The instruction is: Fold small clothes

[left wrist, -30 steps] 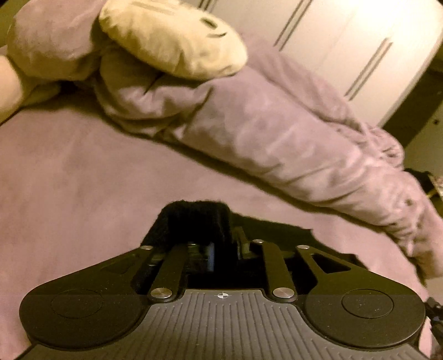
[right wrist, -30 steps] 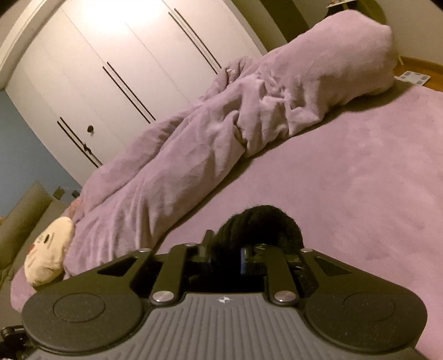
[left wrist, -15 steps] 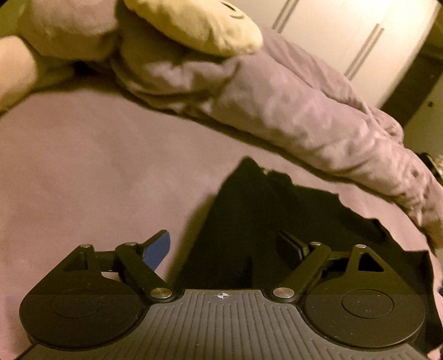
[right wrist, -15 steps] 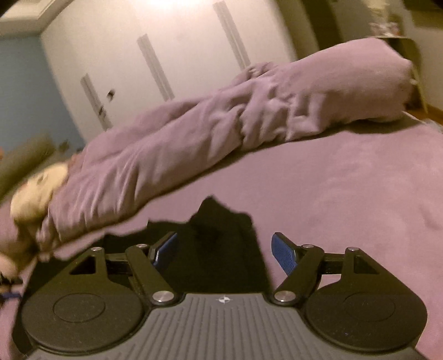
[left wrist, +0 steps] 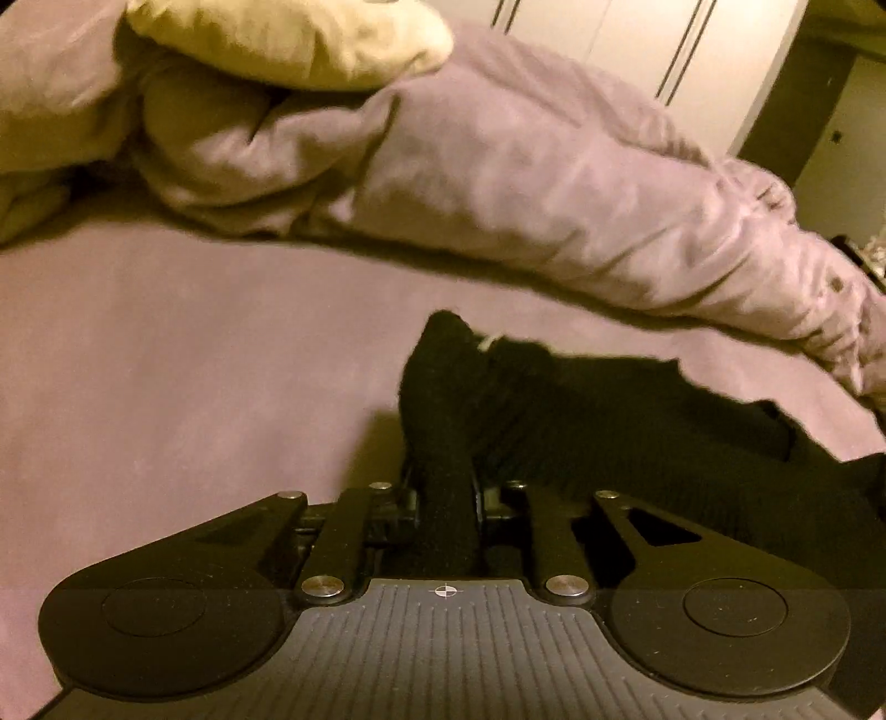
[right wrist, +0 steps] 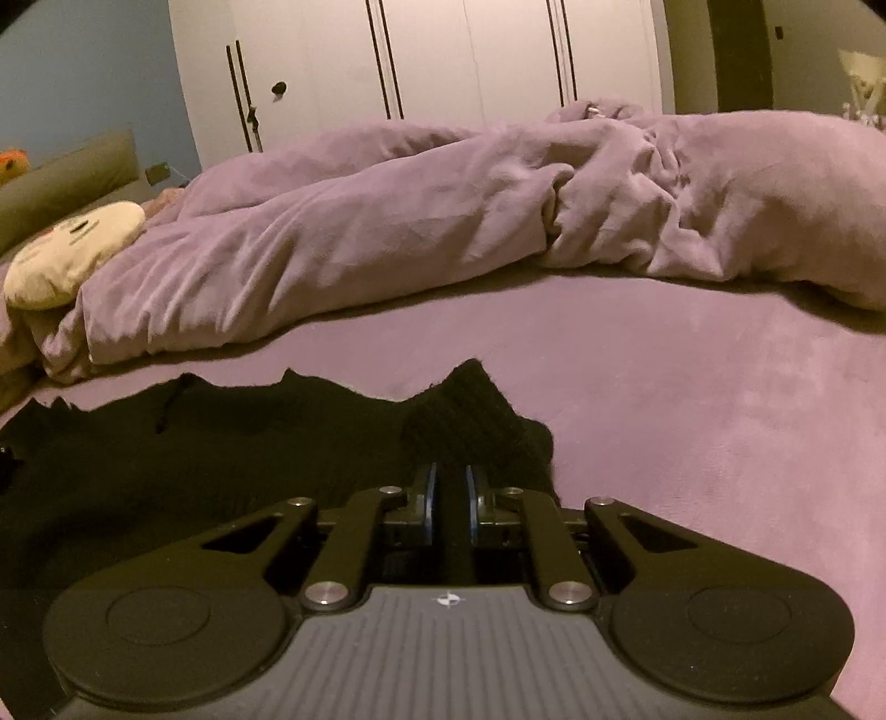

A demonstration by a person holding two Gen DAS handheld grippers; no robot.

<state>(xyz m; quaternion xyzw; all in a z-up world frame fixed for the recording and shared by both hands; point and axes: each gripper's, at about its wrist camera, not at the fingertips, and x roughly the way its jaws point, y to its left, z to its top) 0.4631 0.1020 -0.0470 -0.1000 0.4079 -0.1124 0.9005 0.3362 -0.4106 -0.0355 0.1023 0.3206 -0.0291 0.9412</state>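
A black knit garment lies spread on the purple bed sheet. My left gripper is shut on its left edge, a ridge of black fabric pinched between the jaws. In the right wrist view the same garment stretches to the left, and my right gripper is shut on its right corner, with the blue pads pressed on the cloth. Both grippers are low, near the sheet.
A rumpled purple duvet runs across the bed behind the garment. A cream plush pillow lies at its left end, also in the left wrist view. White wardrobe doors stand behind the bed.
Both grippers held the garment a second ago, opened and let it drop flat half a second ago, and have now closed again on its edges.
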